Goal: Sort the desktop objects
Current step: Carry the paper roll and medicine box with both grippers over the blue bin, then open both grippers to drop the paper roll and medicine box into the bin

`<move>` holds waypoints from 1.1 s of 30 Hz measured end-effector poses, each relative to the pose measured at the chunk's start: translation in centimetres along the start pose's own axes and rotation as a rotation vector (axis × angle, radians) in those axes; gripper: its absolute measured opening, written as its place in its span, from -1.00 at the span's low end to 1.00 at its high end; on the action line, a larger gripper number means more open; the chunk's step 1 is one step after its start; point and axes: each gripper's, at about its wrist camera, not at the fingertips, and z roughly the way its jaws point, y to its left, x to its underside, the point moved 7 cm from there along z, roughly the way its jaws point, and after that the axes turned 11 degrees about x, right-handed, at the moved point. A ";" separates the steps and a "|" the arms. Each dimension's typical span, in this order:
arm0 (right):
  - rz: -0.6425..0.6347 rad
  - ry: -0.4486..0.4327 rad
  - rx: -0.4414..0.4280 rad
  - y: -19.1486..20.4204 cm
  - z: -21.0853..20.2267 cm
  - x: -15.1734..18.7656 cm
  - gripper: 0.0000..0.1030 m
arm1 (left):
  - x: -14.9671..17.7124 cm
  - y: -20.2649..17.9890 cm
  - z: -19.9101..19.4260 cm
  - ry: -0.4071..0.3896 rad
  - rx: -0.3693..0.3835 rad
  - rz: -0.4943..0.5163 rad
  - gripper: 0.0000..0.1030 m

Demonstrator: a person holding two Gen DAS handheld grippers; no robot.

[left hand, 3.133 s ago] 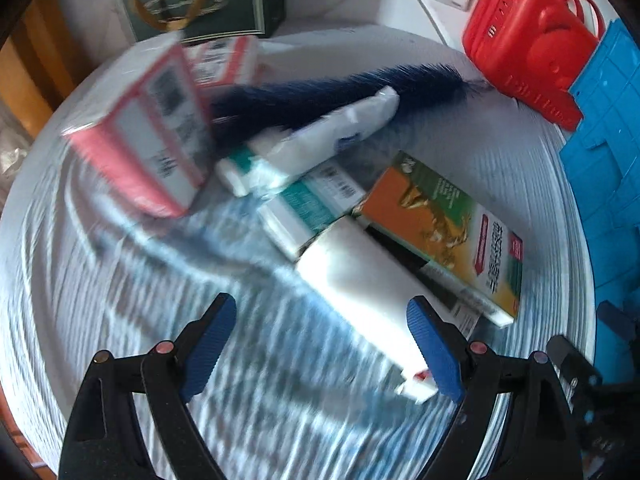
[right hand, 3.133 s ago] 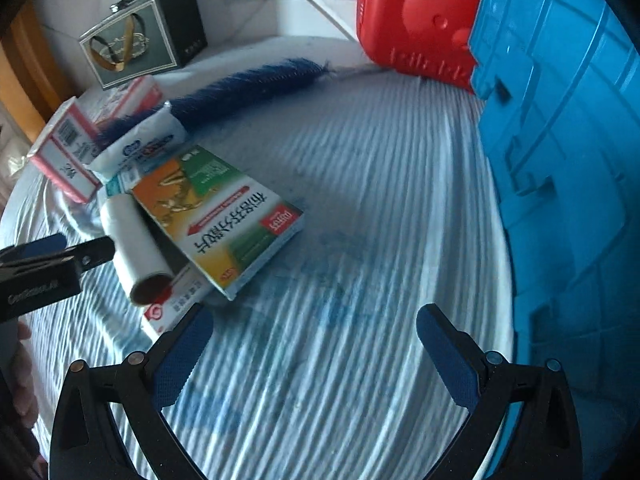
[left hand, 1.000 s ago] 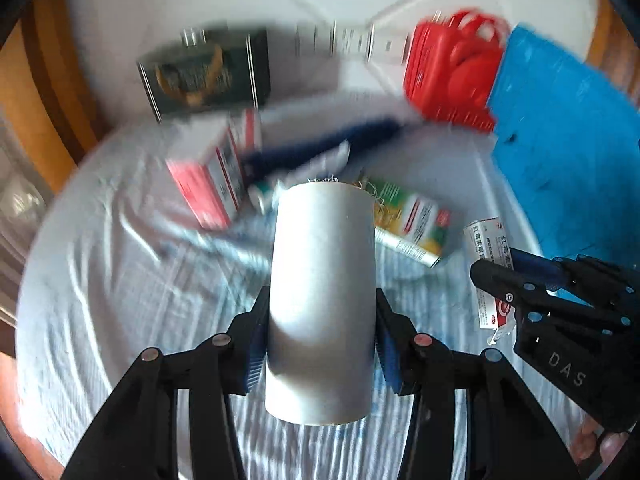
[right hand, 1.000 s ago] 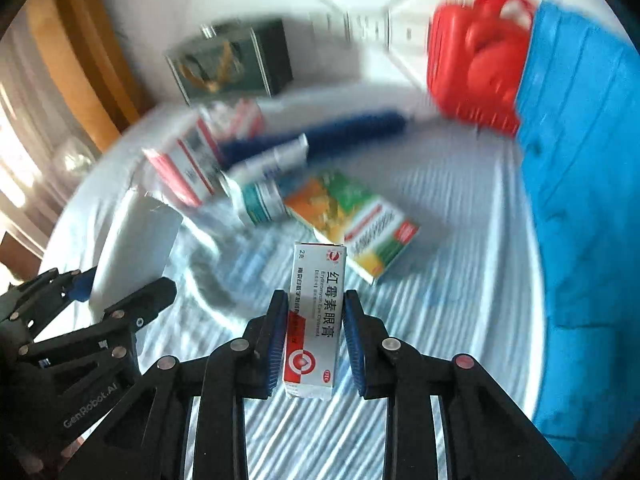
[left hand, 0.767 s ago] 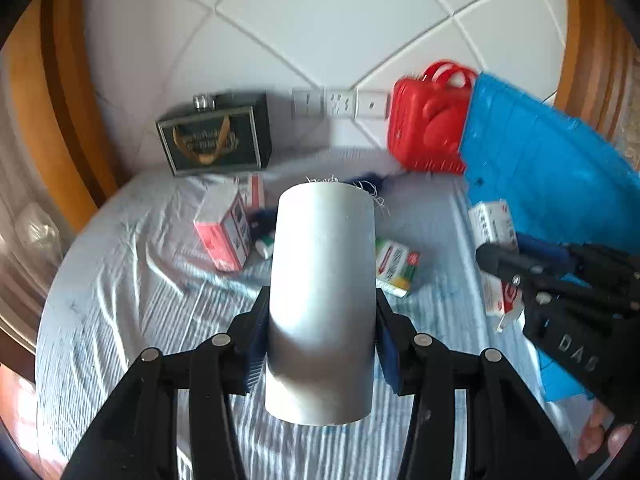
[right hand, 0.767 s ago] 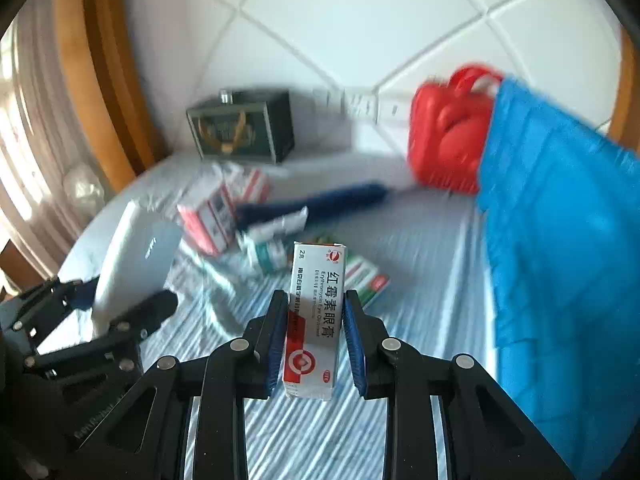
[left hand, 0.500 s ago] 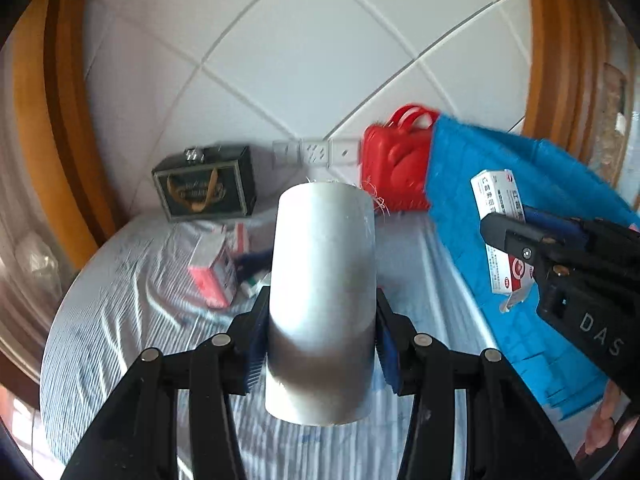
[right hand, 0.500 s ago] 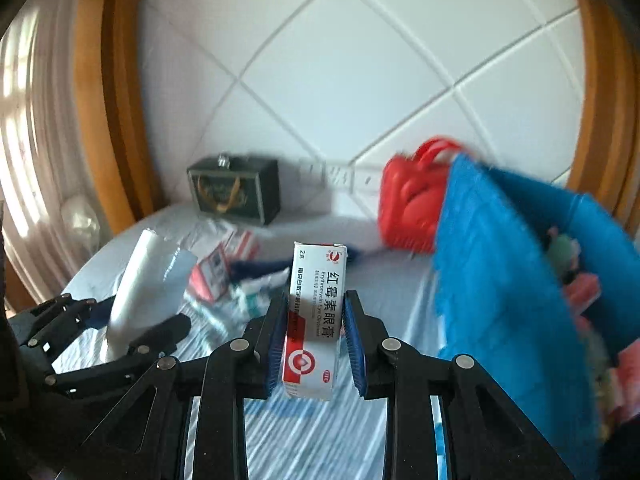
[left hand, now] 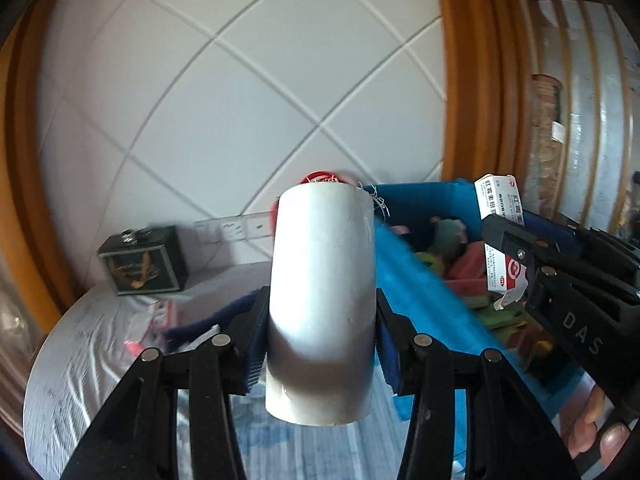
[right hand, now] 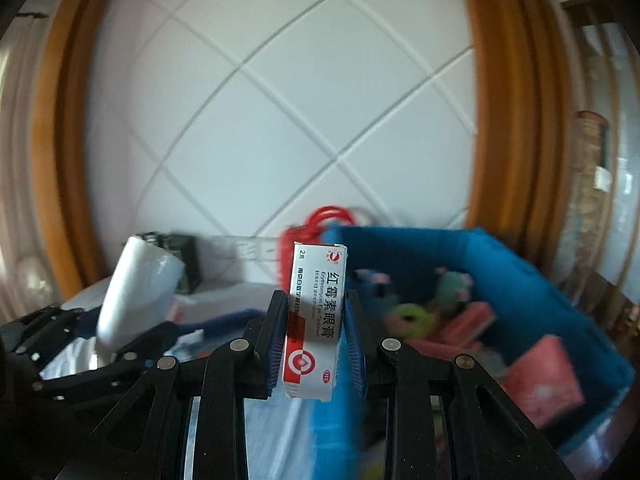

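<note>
Both grippers rose from worktop toward blue plastic bin [right hand: 500, 280]: left gripper [left hand: 320, 344] fingers clamped white cylindrical roll [left hand: 324, 292], right gripper [right hand: 314, 344] fingers clamped red-and-white ointment carton [right hand: 316, 312]. Release only once fully past bin's rim.

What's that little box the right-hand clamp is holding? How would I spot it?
Find the big blue bin on the right, full of mixed items. Just in front of its near wall, the right gripper is clamped on a small upright carton. It is white above and red below, with black Chinese lettering, unlike the plain white roll in the left gripper.
</note>
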 end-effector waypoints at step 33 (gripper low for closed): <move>0.029 0.216 0.182 -23.3 7.6 9.0 -0.46 | 0.7 -22.6 12.2 0.240 0.147 0.097 -0.10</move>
